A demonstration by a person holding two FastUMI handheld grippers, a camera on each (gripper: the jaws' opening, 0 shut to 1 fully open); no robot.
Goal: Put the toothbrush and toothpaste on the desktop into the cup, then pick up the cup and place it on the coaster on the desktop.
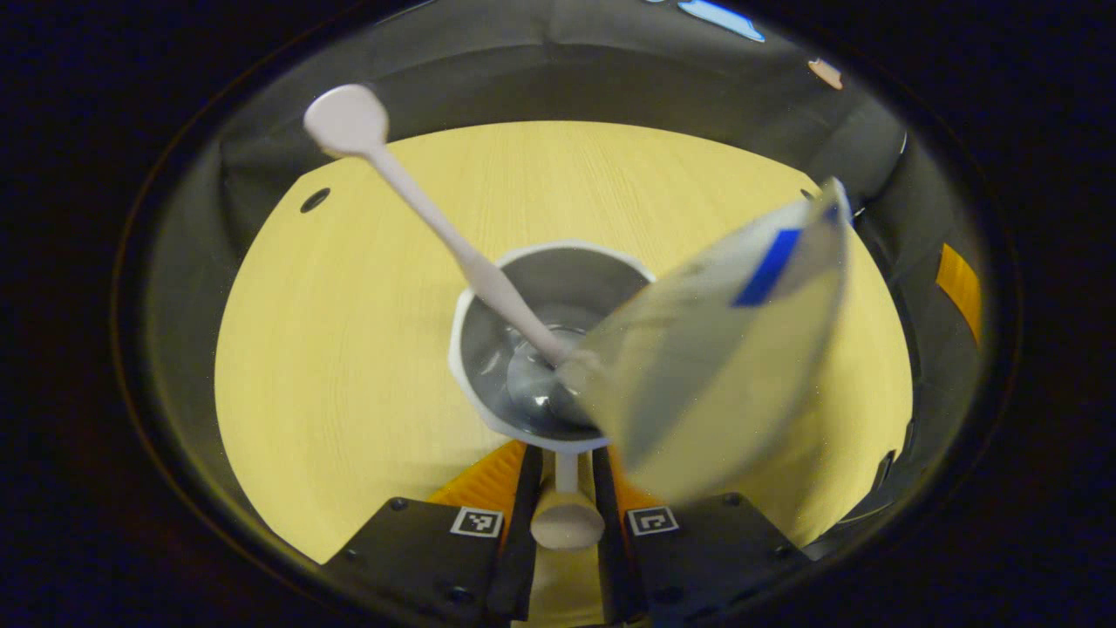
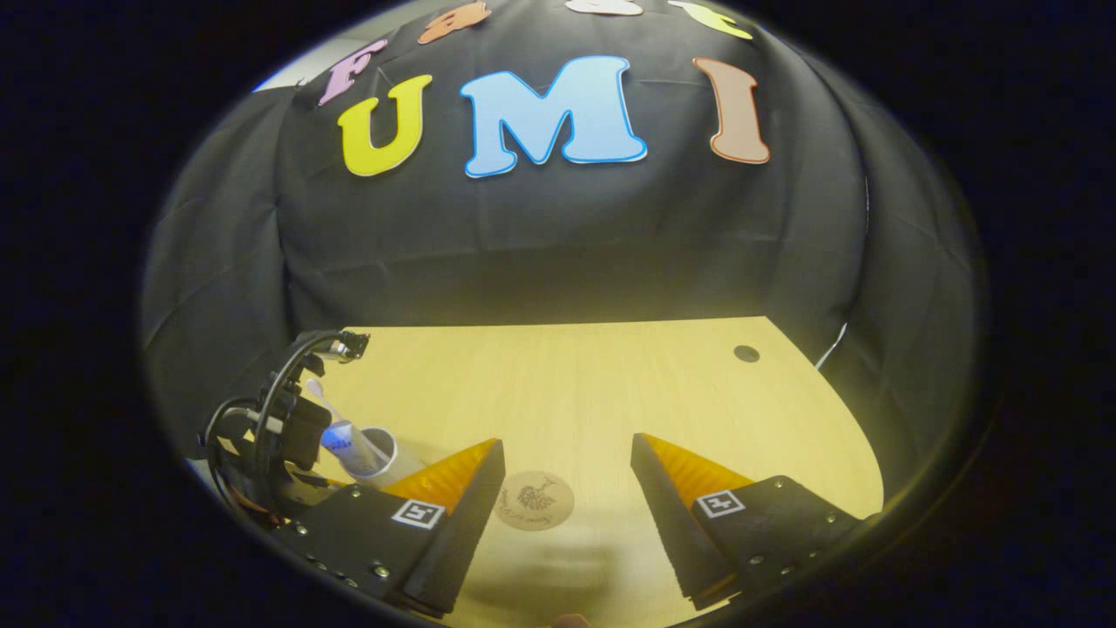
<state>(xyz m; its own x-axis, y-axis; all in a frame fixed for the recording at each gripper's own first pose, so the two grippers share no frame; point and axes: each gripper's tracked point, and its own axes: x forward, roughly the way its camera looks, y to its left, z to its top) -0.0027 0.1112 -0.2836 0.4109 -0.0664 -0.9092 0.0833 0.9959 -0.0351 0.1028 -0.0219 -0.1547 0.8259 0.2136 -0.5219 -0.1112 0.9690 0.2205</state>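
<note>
A white cup (image 1: 488,288) with a grey inside stands out just ahead of my left gripper (image 1: 567,453), which is shut on the cup's white handle (image 1: 567,515). A white toothbrush (image 1: 410,192) leans out of the cup to the upper left. The toothpaste tube (image 1: 732,349) leans out to the right, blurred and close to the lens. In the right gripper view the cup (image 2: 377,455) sits at the far left with the left gripper (image 2: 279,432) behind it. My right gripper (image 2: 567,443) is open above the round coaster (image 2: 534,500), fingers apart on either side.
The pale wooden desktop (image 2: 567,375) spreads out to the black cloth wall behind. A small cable hole (image 2: 745,353) sits near its far right corner, and another hole (image 1: 315,200) at the far left in the left gripper view.
</note>
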